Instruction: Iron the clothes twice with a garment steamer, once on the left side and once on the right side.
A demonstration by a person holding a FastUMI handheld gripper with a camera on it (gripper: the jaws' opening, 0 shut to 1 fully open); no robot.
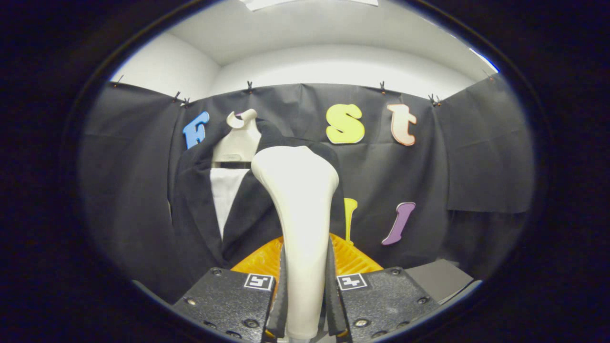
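Both fingers of the tongs (305, 286) clamp the white garment steamer (298, 214), upright before the dark jacket (200, 209).

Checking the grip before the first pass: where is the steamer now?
In the gripper view the white garment steamer stands upright, clamped between the gripper fingers, its head against the dark jacket on the mannequin.

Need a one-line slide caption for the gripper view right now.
Tool shut on the white steamer, held upright before the dark jacket on its hanger, above an orange stand.
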